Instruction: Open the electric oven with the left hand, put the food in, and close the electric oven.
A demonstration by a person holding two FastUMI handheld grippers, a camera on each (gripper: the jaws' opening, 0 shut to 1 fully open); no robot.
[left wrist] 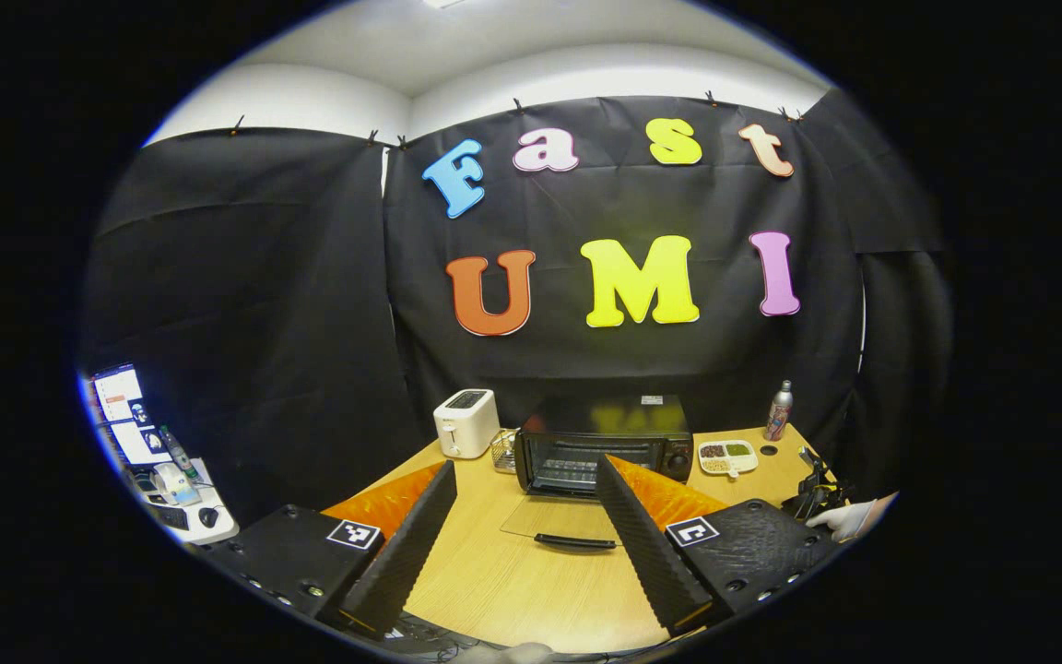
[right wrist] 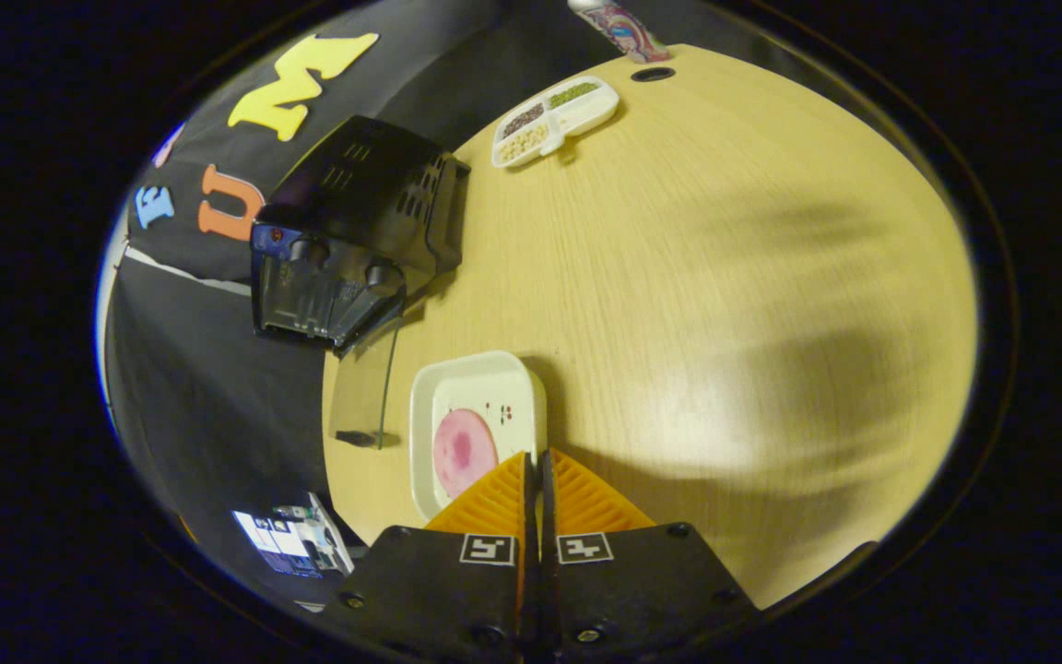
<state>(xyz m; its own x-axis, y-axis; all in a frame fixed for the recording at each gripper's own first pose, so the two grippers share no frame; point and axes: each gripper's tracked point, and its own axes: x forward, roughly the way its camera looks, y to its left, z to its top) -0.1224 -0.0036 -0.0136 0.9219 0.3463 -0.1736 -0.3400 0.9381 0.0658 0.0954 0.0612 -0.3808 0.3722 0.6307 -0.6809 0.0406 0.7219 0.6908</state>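
Item 1. Electric oven (left wrist: 601,444): black, at the far middle of the counter (left wrist: 513,581). Its glass door (left wrist: 557,522) lies folded flat toward the near side, handle (left wrist: 574,541) at the near edge, so the cavity is open and the opening step looks done.

Item 2. Left hand-held gripper (left wrist: 522,530): fingers spread wide, holding nothing, raised on the near side of the open door and aimed at the cavity. Judged to be parked clear so the mouth of the oven is free for loading.

Item 3. Right hand-held gripper (right wrist: 537,484): fingers pressed together at the near rim of the plate (right wrist: 476,429). They appear to pinch that rim (the contact itself is hidden under the pads), which suits carrying the plate level.

Item 4. Food (right wrist: 463,452): a pink round slice on the white square plate, which sits just right of the lowered door in the right gripper view, near the oven but not yet inside. Loading and closing are still to do.

Item 5. Other stock: white toaster (left wrist: 466,422) left of the oven; small wire basket (left wrist: 503,451) between the two; divided snack tray (left wrist: 726,456) and a bottle (left wrist: 778,411) at the far right; a gloved hand (left wrist: 846,518) at the right edge; monitor (left wrist: 128,416) and mouse on a side desk at the left.

Handling note: the plate rides on one rim only, so tilting could slide the slice off.
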